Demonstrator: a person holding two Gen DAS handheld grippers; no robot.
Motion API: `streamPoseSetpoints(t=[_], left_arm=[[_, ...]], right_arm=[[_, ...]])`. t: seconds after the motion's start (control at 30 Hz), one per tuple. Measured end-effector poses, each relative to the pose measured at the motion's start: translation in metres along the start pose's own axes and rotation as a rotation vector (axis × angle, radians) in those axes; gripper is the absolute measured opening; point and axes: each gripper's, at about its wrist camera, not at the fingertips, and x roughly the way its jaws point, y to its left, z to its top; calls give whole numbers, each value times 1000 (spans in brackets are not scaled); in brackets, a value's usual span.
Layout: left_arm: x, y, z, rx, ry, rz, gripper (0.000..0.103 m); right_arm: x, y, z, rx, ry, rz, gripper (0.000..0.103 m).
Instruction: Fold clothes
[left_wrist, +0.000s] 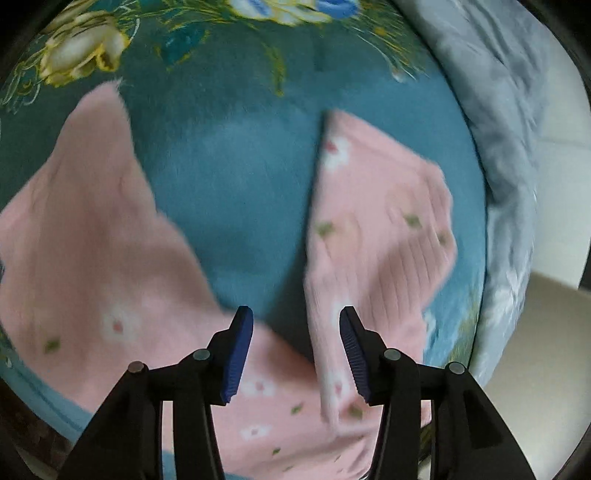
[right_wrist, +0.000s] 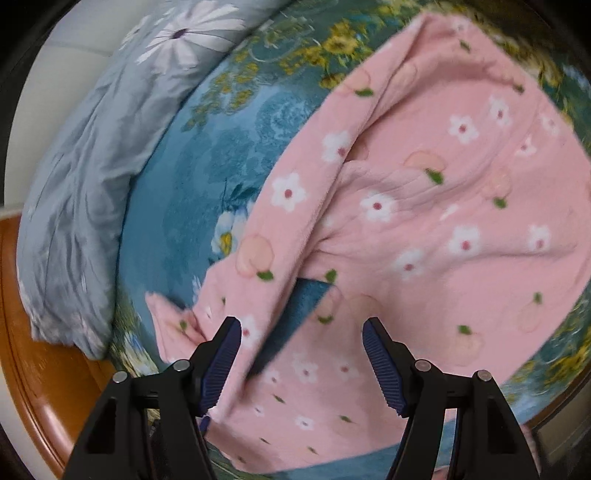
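Observation:
A pink fleece garment with white flowers and peaches lies spread on a teal floral bedspread (left_wrist: 229, 184). In the left wrist view its two legs (left_wrist: 85, 236) fork apart, one left, one right (left_wrist: 380, 229). My left gripper (left_wrist: 295, 354) is open and empty, hovering just above where the legs join. In the right wrist view the garment (right_wrist: 424, 206) fills the right half, wrinkled, with a ribbed cuff (right_wrist: 173, 317) at its lower left. My right gripper (right_wrist: 301, 362) is open and empty above the garment's lower part.
A grey floral quilt (right_wrist: 81, 192) is bunched along the bed's edge; it also shows in the left wrist view (left_wrist: 506, 155). A wooden bed frame (right_wrist: 40, 387) curves at lower left. A pale floor (left_wrist: 535, 354) lies beyond the bed.

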Motion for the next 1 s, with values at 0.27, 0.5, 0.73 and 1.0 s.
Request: streamPoseSetpoints(t=[0.27,0.5,0.73,1.0], left_arm=[[44,-4,50,-145,39,-85,50],[59,-18,54,-91,47,-91,36],[47,-20,53,-123,-12,-122,5],[-63,-18,8,-50,-282,-207,3]], right_arm=[[50,11,14,60,64,4,72],[93,21,26,112,119,9,72],[96,29,31,101,114,11,32],[27,39,24,-49,33,101,5]])
